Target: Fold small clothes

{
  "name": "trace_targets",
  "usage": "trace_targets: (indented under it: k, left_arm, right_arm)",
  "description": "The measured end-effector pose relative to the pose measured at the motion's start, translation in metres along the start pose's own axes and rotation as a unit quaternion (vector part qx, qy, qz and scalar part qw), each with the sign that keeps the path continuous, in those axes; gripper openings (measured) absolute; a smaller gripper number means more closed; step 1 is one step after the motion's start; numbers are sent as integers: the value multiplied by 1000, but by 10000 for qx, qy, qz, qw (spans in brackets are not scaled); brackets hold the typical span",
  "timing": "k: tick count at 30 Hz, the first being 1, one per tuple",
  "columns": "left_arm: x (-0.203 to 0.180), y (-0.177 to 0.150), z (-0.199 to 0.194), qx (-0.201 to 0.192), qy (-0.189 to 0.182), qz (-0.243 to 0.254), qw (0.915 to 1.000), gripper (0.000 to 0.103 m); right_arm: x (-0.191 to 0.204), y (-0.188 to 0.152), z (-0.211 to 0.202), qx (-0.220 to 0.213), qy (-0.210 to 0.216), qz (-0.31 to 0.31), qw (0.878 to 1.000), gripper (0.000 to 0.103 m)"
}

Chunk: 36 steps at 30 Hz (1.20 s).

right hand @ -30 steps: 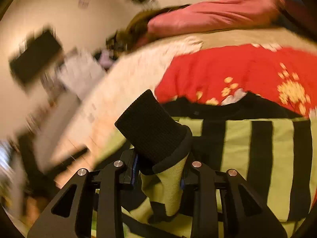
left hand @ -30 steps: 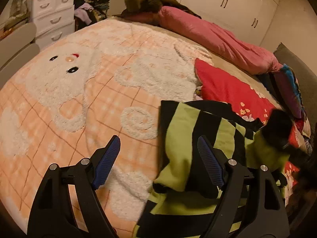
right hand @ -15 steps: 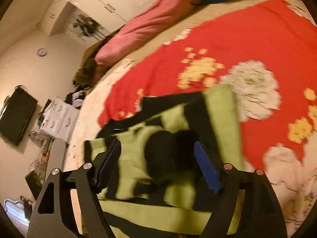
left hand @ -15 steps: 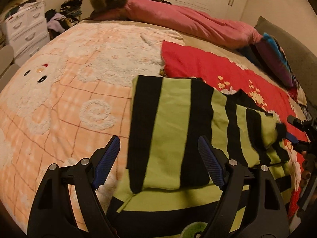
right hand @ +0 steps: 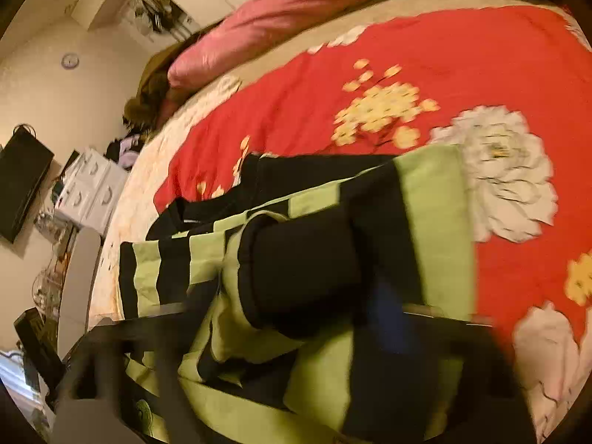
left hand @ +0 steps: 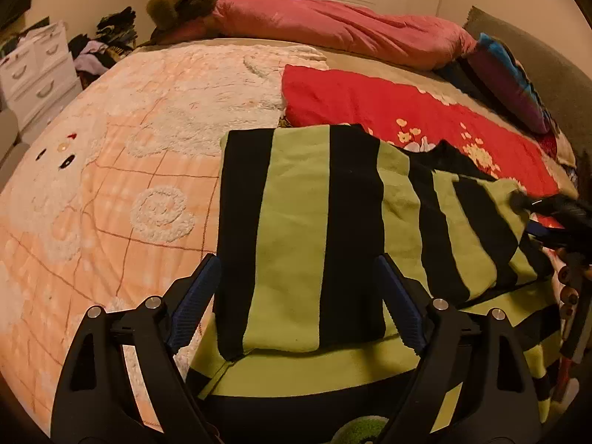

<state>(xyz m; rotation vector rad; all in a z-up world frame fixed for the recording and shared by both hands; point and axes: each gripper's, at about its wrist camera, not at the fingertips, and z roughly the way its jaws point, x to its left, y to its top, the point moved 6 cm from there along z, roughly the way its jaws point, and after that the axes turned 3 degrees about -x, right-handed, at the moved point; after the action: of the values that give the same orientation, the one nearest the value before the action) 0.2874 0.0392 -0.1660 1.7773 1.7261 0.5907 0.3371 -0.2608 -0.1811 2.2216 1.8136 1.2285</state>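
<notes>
A green-and-black striped sweater (left hand: 288,366) lies on the bed, one sleeve (left hand: 296,229) folded flat across its body. My left gripper (left hand: 296,307) hovers just above that sleeve, jaws wide and still opening, pinching nothing. The other sleeve (left hand: 462,229) runs right toward my right gripper (left hand: 551,218) at the frame edge. In the blurred right wrist view the sleeve's black cuff (right hand: 303,266) rests on the sweater (right hand: 433,222) between the fingers of my right gripper (right hand: 281,318). Its jaws are closing, and its left finger still stands apart from the cuff.
Under the sweater are a peach bear-pattern blanket (left hand: 111,148) on the left and a red flowered blanket (left hand: 388,111) on the right. A pink duvet (left hand: 333,26) lies along the far side, with pillows (left hand: 510,74) at right. White drawers (left hand: 37,70) stand beside the bed.
The right gripper let go of the black cuff it was holding, and the cuff now rests on the sweater. The left gripper shifted over the sweater, where the near sleeve now lies flat.
</notes>
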Motion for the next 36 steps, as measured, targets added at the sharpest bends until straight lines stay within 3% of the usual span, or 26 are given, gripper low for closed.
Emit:
trace_targets:
  k: [4,8,13,15,17,20,23,27,32,36]
  left_arm:
    - [9,4,-1,-35,-50,-259,9996,79]
    - [17,6,-4,-84,-120,-494,9987,79]
    - [31,13,-15,-272,-25,-651,9975,79]
    - [38,18,-21,-383,-40,-800,9961,80]
    - [44,21,-26,-476,-96,-949,9943,81]
    - [47,23,-29,-495,-153,-1042,9932,81]
    - [42,20,-24,-418,-194,-989,9940,81]
    - [26,16,-16,-305,-273,-754,9963,81]
    - [-2,9,-8,-192,-311,-306,9989,81]
    - [-13,4,2,-77,-380,-176,9991,83]
  right_arm:
    - [54,6,-4,-29,332,-681,9971,32]
    - [124,13,-22,-104,1185,-897,9888,27]
    - [205,31,-82,-523,2527,-1019,9608,27]
    - [222,42,-113,-847,2858,-1130,9478,27]
    - [222,49,-128,-973,2939,-1099,9445,27]
    - [191,52,-137,-1097,2652,-1031,9524,27]
    - [123,50,-117,-977,1860,-657,9755,27]
    - [41,36,-77,-614,875,-209,9940,27]
    - [-23,4,-38,-66,-209,-44,9997,36]
    - [-26,-8,-32,18,-502,-295,9983,50]
